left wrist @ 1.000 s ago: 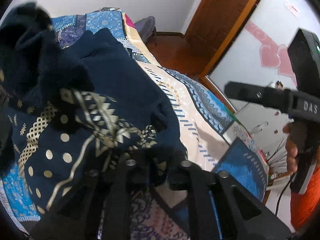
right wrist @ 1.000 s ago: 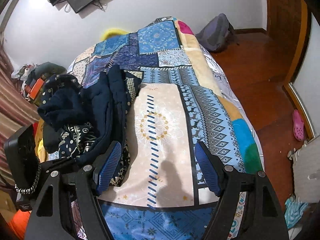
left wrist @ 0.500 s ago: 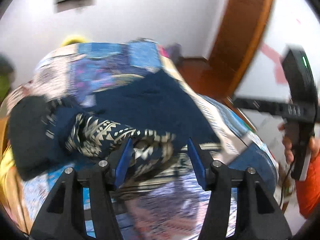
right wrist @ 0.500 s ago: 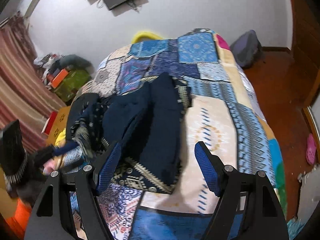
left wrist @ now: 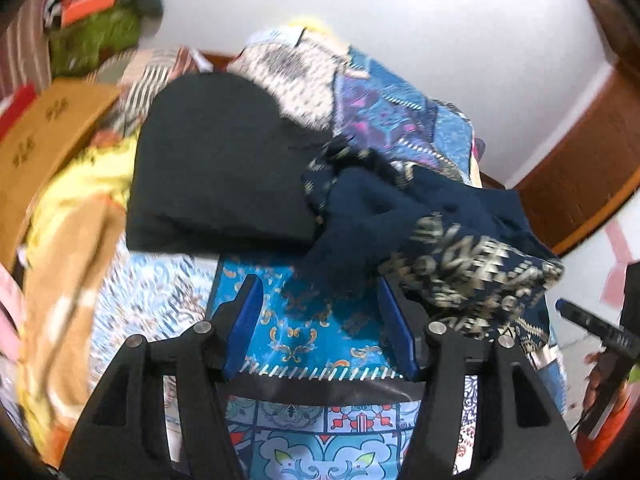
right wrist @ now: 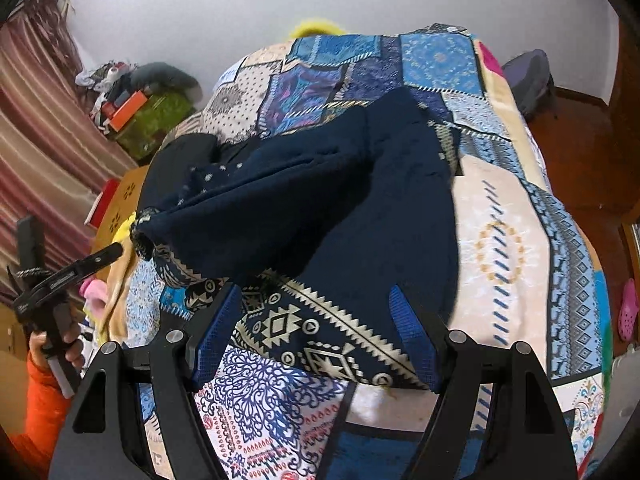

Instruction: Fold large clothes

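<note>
Patchwork bedspread [right wrist: 504, 240] carries the navy garment [right wrist: 360, 208]; left gripper [left wrist: 320, 320], just opened, and right gripper [right wrist: 316, 336] gape empty.

The garment [right wrist: 340, 216] lies on the bed [right wrist: 520, 240]; a folded cloth [left wrist: 216, 160] sits at its ten o'clock.

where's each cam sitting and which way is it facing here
Left wrist: rides the left tool, looking down along its open fingers at the patchwork bedspread, a black garment and the navy patterned garment; the right tool and its hand show at right.
Right wrist: rides the right tool, angled down the bed; its open fingers frame the navy patterned garment; the left tool, hand and orange sleeve show at left.
Shared: both see the garment, the bedspread and each other's tool.
</note>
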Available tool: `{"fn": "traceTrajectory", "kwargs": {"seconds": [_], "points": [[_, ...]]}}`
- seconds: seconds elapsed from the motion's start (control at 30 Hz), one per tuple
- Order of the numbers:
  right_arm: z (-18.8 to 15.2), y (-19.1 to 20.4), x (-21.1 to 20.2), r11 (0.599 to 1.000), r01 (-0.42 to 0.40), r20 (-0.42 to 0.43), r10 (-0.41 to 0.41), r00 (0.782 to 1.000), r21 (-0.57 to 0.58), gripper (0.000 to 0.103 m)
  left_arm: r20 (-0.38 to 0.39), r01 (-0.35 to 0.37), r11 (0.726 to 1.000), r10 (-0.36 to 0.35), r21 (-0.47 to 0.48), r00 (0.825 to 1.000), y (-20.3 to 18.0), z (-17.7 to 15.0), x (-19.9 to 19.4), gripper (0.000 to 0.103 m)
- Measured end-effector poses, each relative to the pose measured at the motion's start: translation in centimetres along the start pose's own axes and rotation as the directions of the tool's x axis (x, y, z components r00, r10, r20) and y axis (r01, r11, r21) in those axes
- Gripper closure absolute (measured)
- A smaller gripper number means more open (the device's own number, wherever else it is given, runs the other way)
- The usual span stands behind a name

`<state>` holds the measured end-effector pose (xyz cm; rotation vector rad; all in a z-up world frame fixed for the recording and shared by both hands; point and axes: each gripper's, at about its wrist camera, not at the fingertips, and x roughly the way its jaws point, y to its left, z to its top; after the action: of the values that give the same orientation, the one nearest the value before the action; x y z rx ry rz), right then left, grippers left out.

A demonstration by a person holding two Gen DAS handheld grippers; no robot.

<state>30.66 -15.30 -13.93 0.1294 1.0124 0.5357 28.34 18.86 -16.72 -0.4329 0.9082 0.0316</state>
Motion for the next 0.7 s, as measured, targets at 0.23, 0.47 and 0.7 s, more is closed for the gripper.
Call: {"fn": "traceTrajectory", "kwargs": {"seconds": [0.23,0.47,0.7], "points": [[-0.5,0.7,0.9,0.999,0.032,-0.031,-0.033,0.999,-0.039,0.029,-0.032,0.17,0.951,-0.184,-0.258,0.982,1.3,1.0,3.3,0.045],[-0.9,-1.1,1.8,0.999,0.042,-0.061,-0.042,0.997,-0.009,0.029,-0.009,0.266,0.854,-0.302,-0.446,0.953,0.6,1.7,4.4,0.028],[-1.6,-2.2,2.5,1.0,0.02,-0.074,-0.019,0.997,0.023,0.029,-0.033,0.344,0.727,-0.449,-0.595,0.893,0.9,0.8,6.9,0.02]]}}
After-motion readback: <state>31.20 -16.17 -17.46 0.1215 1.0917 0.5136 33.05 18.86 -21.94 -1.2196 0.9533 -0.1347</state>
